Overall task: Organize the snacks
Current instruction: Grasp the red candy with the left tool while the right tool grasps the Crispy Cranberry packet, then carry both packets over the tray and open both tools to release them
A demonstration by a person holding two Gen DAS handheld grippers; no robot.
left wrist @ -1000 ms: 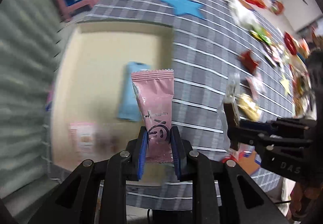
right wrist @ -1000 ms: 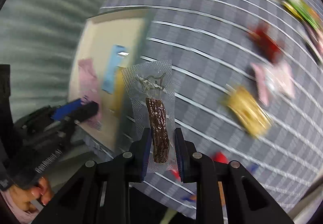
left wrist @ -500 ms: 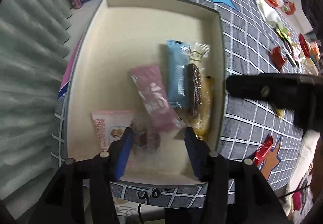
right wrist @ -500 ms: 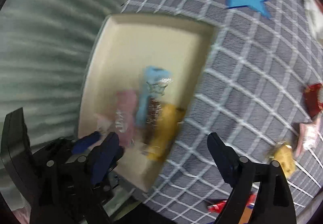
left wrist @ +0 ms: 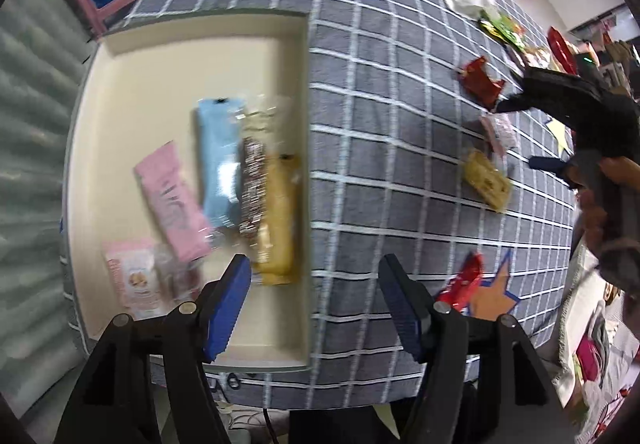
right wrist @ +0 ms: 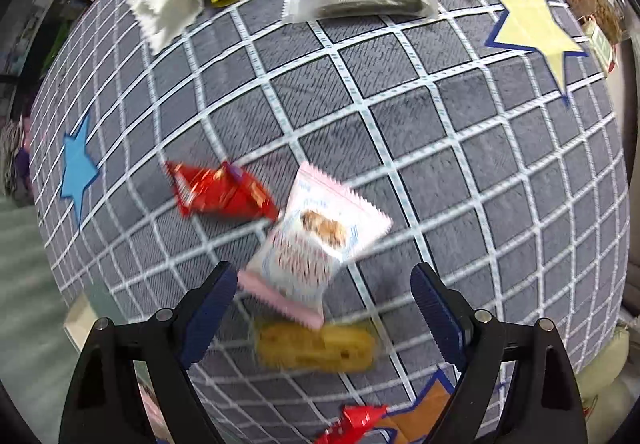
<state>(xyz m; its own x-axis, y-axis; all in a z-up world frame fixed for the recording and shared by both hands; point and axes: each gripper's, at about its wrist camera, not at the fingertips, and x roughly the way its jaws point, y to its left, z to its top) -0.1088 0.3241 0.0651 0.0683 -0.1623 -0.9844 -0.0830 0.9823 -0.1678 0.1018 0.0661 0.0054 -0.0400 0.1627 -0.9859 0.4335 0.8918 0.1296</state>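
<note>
The snacks are split between two places. In the cream tray (left wrist: 192,55), a pink packet (left wrist: 172,199), a light-blue packet (left wrist: 220,163), a dark bar in clear wrap (left wrist: 253,191) and a yellow packet (left wrist: 280,219) lie side by side, touching or overlapping. A pink-and-white packet (left wrist: 132,276) lies near the tray's near corner.

The left gripper (left wrist: 316,304) hangs above the tray's right wall; its jaws have just been opening and nothing is between them.

On the grey checked cloth (right wrist: 440,147), a pink-and-white cookie packet (right wrist: 316,244) overlaps a yellow snack (right wrist: 316,348), beside a red wrapper (right wrist: 220,191). The right gripper (right wrist: 320,304) hangs above them, jaws wide apart, holding nothing.
</note>
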